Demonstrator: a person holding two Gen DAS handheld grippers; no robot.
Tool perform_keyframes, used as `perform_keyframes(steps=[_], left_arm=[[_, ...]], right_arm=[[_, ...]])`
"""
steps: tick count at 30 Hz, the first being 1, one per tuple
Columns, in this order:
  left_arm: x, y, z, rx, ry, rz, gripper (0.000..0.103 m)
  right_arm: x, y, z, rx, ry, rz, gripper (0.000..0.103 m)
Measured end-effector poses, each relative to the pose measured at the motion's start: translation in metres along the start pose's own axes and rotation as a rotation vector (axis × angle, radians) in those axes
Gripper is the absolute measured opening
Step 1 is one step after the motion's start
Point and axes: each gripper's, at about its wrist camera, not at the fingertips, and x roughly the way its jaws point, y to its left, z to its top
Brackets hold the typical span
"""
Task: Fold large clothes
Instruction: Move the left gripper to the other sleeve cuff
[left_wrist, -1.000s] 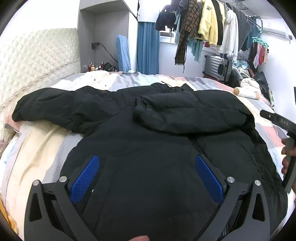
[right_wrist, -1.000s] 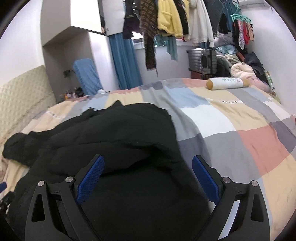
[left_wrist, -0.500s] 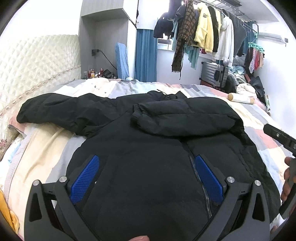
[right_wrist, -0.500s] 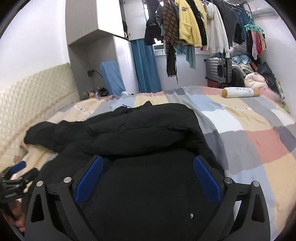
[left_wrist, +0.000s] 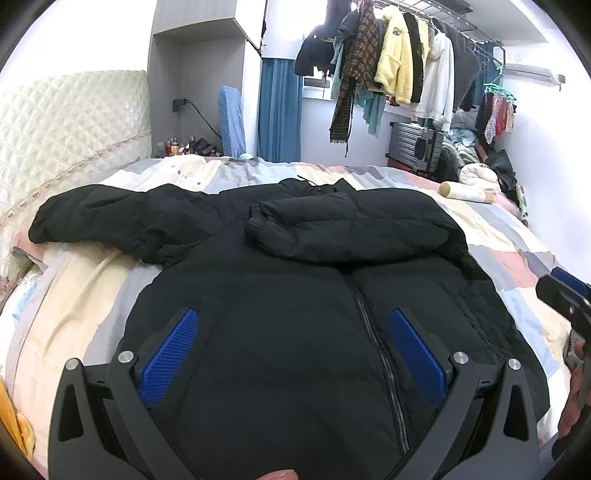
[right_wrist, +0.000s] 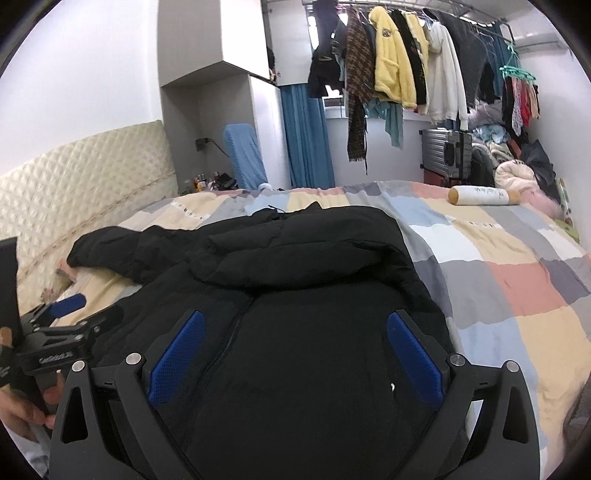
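A large black puffer jacket lies front up on the bed, zipper closed. Its right sleeve is folded across the chest. Its left sleeve stretches out toward the headboard. The jacket also shows in the right wrist view. My left gripper is open and empty above the jacket's lower front. My right gripper is open and empty above the jacket's lower right side. The left gripper shows at the left edge of the right wrist view, and the right gripper at the right edge of the left wrist view.
The bed has a patchwork cover and a quilted cream headboard. A cream bolster lies at the far right. Clothes hang on a rail behind, with a grey suitcase and a clothes pile below.
Both grippers have drawn back and risen, so more of the jacket and room shows. The jacket has not moved. Both grippers stay open.
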Motion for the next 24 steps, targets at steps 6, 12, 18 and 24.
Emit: perform_keyframes(steps=[6,12,18,24], left_arm=[[-0.009,-0.002,-0.005,-0.011,-0.001,-0.009,0.103],[-0.014,-0.002,-0.006,-0.018,-0.01,-0.011,0.103],[-0.016,0.018,0.015,-0.073,-0.018,-0.017,0.103],[-0.023,0.079,0.064,-0.2,-0.028,-0.033,0.103]], right_arm=[[-0.019,0.01,-0.013,-0.013,0.0,0.015,0.103],[-0.028,0.011,-0.019,-0.013,-0.01,0.021,0.103],[-0.02,0.008,-0.019,0.002,-0.007,0.042,0.103],[-0.013,0.006,-0.023,0.001,0.017,0.042,0.103]])
